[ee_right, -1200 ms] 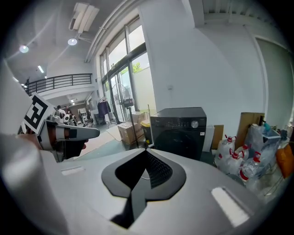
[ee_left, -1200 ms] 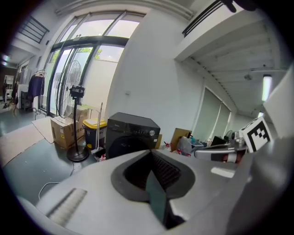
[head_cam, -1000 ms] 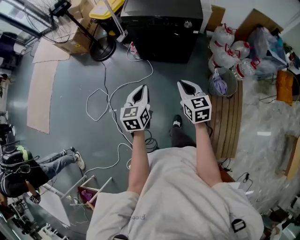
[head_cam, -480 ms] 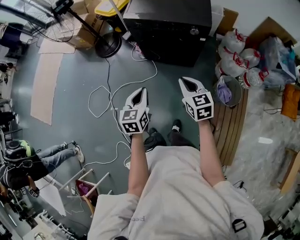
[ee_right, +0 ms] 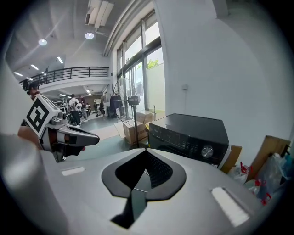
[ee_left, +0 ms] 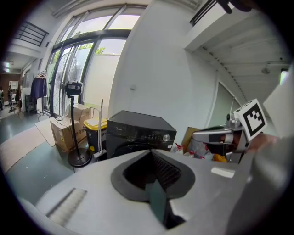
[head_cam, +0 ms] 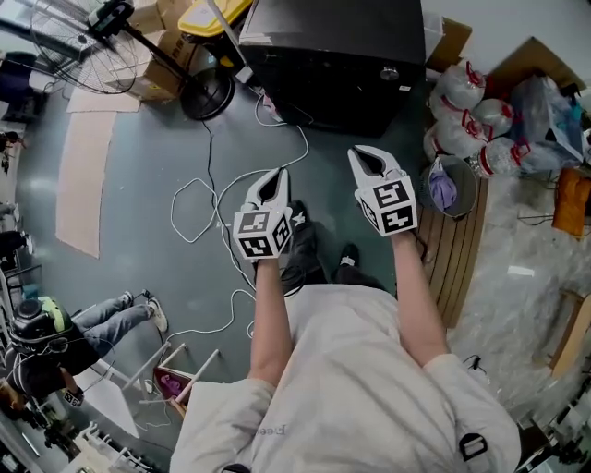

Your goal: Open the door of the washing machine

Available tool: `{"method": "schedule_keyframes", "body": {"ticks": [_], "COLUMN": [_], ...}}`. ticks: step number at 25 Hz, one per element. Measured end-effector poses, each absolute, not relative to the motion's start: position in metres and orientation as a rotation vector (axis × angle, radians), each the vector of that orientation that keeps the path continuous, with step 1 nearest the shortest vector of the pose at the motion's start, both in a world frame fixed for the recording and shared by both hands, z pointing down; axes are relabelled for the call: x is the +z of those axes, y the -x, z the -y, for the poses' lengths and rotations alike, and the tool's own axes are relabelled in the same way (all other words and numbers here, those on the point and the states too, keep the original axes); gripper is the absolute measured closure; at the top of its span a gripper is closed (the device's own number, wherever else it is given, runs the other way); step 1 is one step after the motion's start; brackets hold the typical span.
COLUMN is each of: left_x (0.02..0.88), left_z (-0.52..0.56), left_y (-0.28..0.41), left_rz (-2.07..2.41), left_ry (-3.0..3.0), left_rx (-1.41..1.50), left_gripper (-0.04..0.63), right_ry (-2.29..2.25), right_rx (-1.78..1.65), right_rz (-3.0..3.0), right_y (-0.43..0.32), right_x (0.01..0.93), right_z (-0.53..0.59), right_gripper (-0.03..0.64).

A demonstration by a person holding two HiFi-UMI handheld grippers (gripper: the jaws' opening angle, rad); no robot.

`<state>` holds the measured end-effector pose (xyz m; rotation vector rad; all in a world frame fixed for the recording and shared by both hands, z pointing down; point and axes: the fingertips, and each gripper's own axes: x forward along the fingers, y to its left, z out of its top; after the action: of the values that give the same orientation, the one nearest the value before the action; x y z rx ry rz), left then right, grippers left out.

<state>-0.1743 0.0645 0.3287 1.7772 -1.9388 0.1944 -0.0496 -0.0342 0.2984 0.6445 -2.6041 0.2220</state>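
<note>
The black washing machine [head_cam: 332,55] stands at the top of the head view, its door side facing me; it also shows ahead in the left gripper view [ee_left: 138,133] and the right gripper view [ee_right: 190,135], door still closed as far as I can see. My left gripper [head_cam: 280,174] and right gripper [head_cam: 355,153] are held out side by side over the grey floor, short of the machine. Both are shut with nothing between their jaws.
White cables [head_cam: 222,199] loop across the floor in front of the machine. A fan stand [head_cam: 199,92], cardboard boxes [head_cam: 152,78] and a yellow-lidded bin [head_cam: 217,18] sit left of it. Bags [head_cam: 462,102], a bucket [head_cam: 448,185] and wooden slats [head_cam: 457,249] are right. A person [head_cam: 55,337] sits lower left.
I have stepped forward: the washing machine, cables and bucket have drawn nearer. Both grippers travelled along with me, still shut and side by side.
</note>
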Motion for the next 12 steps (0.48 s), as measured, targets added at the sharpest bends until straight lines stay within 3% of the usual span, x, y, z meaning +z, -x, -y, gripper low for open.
{"method": "schedule_keyframes", "body": {"ticks": [12], "left_x": [0.422], "left_z": [0.044], "left_y": [0.282], "left_rz": [1.662], "left_ry": [-1.954], "left_rx": [0.342], "left_gripper": [0.538], "right_ry": [-0.757], "right_rx": [0.200], "right_rz": [2.411], "right_y": [0.162], "right_x": [0.380], "right_z": [0.151], "right_gripper": [0.618]}}
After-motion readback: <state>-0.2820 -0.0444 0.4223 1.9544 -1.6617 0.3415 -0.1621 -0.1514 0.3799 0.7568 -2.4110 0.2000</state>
